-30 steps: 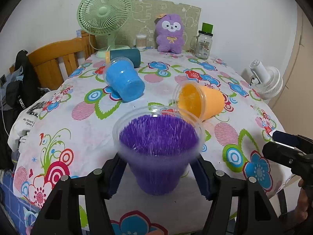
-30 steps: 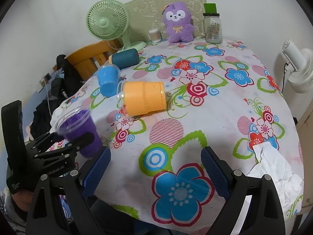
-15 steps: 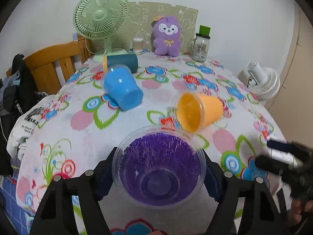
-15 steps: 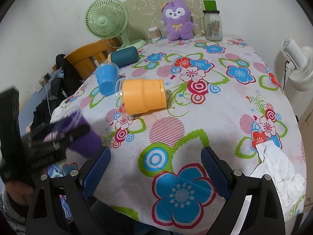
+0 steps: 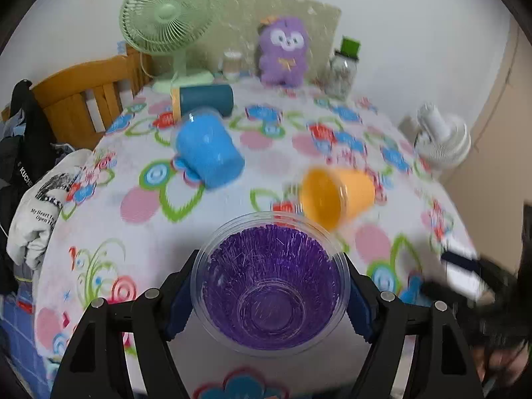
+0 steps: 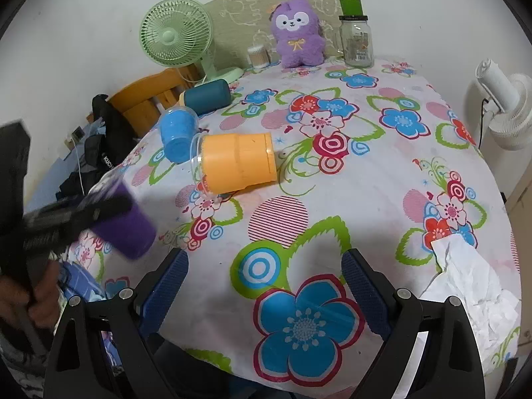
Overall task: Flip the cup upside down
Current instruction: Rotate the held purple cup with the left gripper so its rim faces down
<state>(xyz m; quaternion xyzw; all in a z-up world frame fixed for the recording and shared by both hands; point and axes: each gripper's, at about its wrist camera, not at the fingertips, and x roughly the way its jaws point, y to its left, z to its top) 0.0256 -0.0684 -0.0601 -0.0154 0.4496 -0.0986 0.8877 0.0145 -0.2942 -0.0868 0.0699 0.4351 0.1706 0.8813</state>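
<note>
Here, purple cup (image 5: 271, 286) with clear rim, tilted mouth toward camera, clamped in left hand-held gripper (image 5: 270, 294), right hand-held gripper (image 6: 264, 284) wide, holding nothing

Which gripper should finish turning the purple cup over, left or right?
Left. The left gripper is already shut on the purple cup, lifted and tipped. The right gripper is open and holds nothing, over the near table edge, apart from the cup.

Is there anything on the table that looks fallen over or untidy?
Yes. The blue cup, orange cup and teal bottle all lie on their sides on the tablecloth. A crumpled tissue sits at its near right edge.
</note>
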